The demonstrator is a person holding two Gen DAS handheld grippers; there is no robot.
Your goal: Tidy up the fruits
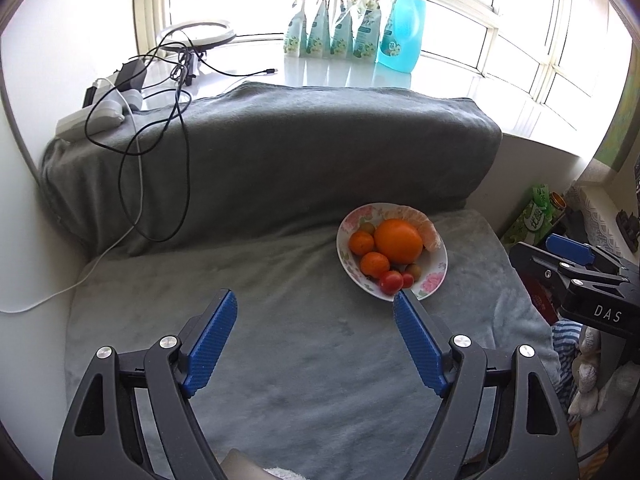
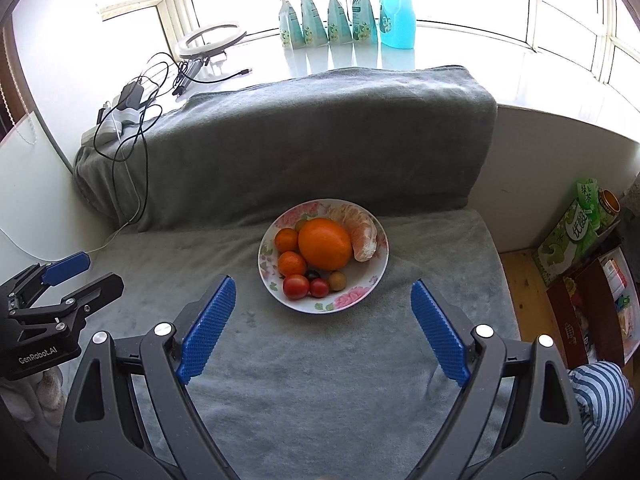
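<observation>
Both the left gripper (image 1: pixel 314 300) and right gripper (image 2: pixel 322 286) hang empty with jaws apart near the plate (image 2: pixel 360 298) of fruit (image 2: pixel 325 244).

Soft, matt grey blanket (image 2: pixel 320 360) cloth covers everything, napped and slightly rumpled, and on it a glossy glazed floral plate (image 2: pixel 360 300). The big orange (image 2: pixel 325 244) shows a finely dimpled, faintly shiny skin, the cherry tomatoes (image 2: pixel 296 286) smooth and glossy. Each gripper's pads (image 2: pixel 206 332) look like ribbed blue rubber on matt black plastic, with bright metal screws.
</observation>
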